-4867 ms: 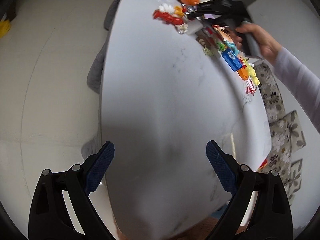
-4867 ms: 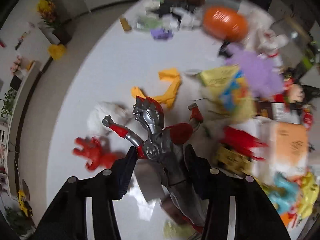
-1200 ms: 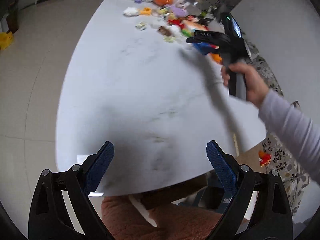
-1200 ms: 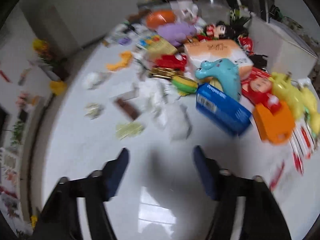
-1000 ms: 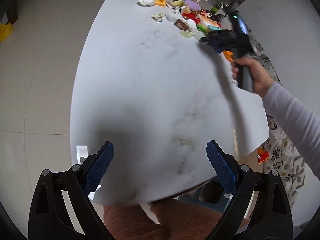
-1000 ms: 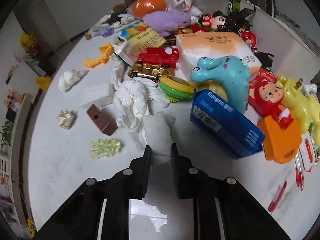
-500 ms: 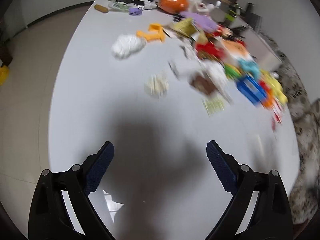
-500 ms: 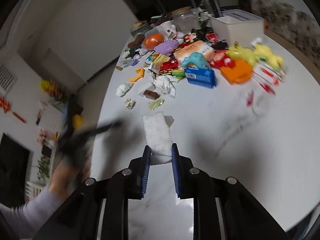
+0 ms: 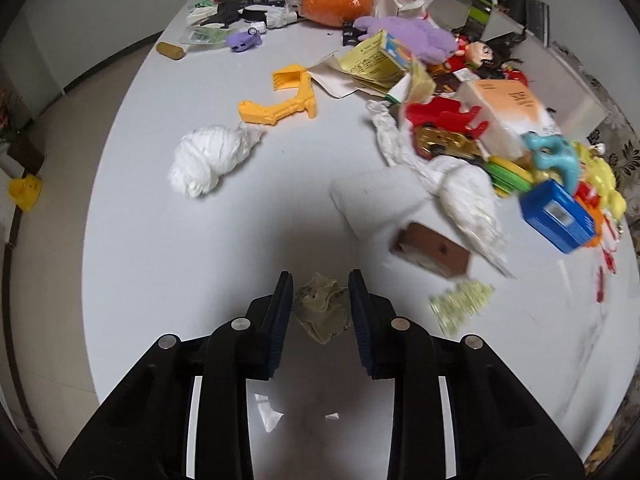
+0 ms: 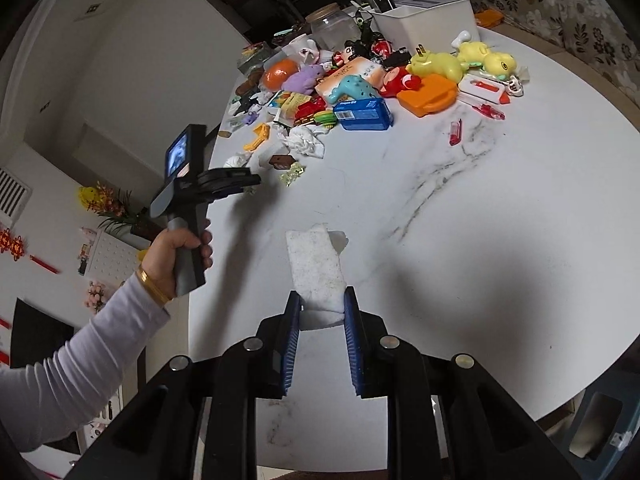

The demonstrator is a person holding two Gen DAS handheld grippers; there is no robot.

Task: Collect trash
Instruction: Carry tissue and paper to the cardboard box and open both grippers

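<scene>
White marble counter (image 10: pixel 500 220) carried toys and trash. Left gripper (image 9: pixel 320 300) had its jaws closed on a crumpled yellowish wrapper (image 9: pixel 322 308) near the clutter; right gripper (image 10: pixel 321 312) pinched a white tissue (image 10: pixel 316 264) above bare counter.

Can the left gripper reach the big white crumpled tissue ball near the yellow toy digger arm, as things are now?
Probably not yet. The left gripper is shut on a small crumpled beige paper scrap, so its jaws are occupied. The path itself looks free: only bare white table lies toward the white crumpled tissue ball.
</scene>
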